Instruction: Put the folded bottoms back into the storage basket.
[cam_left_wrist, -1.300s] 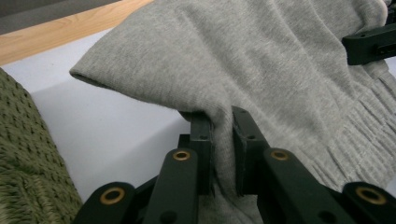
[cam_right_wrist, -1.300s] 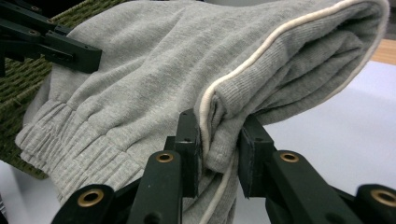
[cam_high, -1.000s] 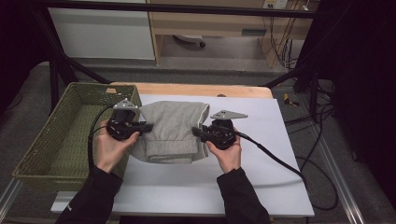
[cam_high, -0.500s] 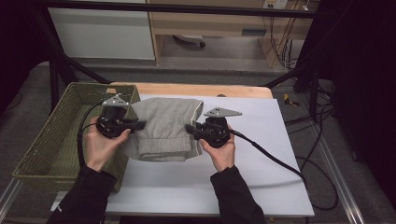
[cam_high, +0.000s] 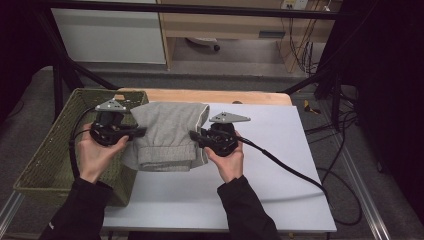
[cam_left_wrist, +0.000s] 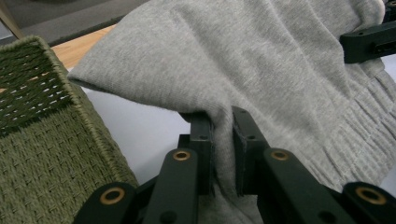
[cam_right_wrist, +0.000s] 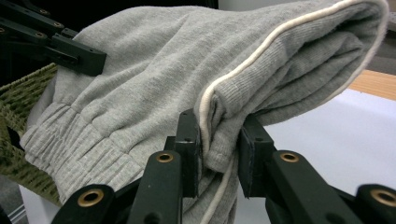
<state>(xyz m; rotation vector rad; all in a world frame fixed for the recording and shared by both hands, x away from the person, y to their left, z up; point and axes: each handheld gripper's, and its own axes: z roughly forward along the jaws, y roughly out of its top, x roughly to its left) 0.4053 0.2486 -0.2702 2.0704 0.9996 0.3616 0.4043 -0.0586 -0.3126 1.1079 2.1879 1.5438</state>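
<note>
Folded grey garment (cam_high: 167, 134) held between both grippers, beside the basket (cam_high: 52, 150).
Left hand-held gripper (cam_high: 134, 132) and right hand-held gripper (cam_high: 195, 136) each clamp a side; basket lies frame-left, nearer the left.

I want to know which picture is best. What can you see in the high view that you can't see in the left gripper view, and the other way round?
High view alone: the person's two hands, the left hand and the right hand, the whole white table, and the floor cables.

Left gripper view alone: the left tongs up close, with grey cloth pinched between their black pads.

Both: the folded grey sweatpants and the green woven basket.
</note>
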